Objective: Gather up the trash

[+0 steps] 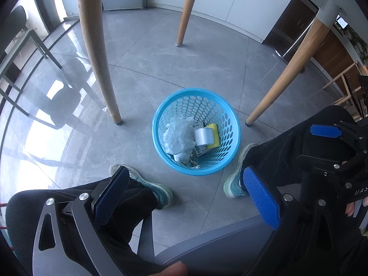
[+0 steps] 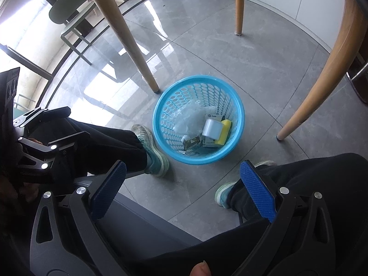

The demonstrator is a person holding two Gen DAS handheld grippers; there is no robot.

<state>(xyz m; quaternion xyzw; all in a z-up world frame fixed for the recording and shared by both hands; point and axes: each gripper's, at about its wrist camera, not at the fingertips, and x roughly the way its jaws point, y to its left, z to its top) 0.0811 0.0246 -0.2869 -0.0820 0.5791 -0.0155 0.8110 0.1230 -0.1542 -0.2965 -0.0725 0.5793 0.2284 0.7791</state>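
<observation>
A blue perforated trash basket (image 1: 161, 115) stands on the grey tile floor between the person's feet; it also shows in the right wrist view (image 2: 239, 115). Inside lie crumpled clear plastic (image 1: 177, 135), a white tape roll (image 1: 202, 135), a yellow sponge (image 1: 214, 135) and small cartons (image 2: 212, 117). My left gripper (image 1: 184, 184) is open and empty, held above and in front of the basket. My right gripper (image 2: 184, 179) is open and empty too, above the near side of the basket. The right gripper also shows at the right edge of the left wrist view (image 1: 326, 131).
Wooden table legs (image 1: 96, 53) (image 1: 283, 85) (image 1: 186, 11) stand around the basket. The person's legs and light sneakers (image 1: 147, 184) (image 1: 237, 174) flank it. A green chair (image 2: 71, 16) stands at the far left by the window. A grey seat edge (image 1: 207, 237) lies below.
</observation>
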